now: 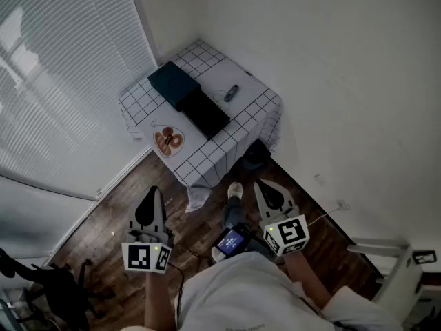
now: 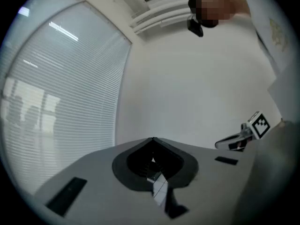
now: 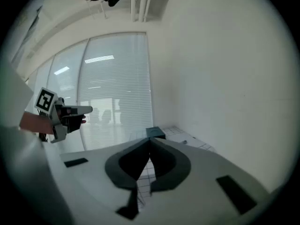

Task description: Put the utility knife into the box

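Utility knife (image 1: 231, 93) lies small and dark on the checked cloth (image 1: 258, 105) of a corner tabletop (image 1: 196, 164), toward its far right side, lengthwise and alone. It is too small in the head view to tell whether the blade is out. Judged from its slim shape, it should be light and rigid, with a smooth body that could slide under a pinch; the safest hold looks to be across the narrow width of the handle near its middle, away from either end until the blade end is known.

Just left of the knife, close but apart from it, sits a black flat piece (image 1: 204, 113), and touching that on its far left a dark teal box (image 1: 172, 81). Whether the black piece is the box's lid or its open tray cannot be told.

Both tools are well apart from the knife, on the near side of the scene over the wooden floor (image 1: 110, 219), held at the person's waist and pointing toward the tabletop. The left tool (image 1: 150, 197) has its jaws pressed together with nothing between them, as its own view (image 2: 152, 139) shows. The right tool (image 1: 264, 187) is likewise closed and empty (image 3: 150, 140), and of the two it stands on the knife's side of the tabletop, so it appears the better placed to reach.
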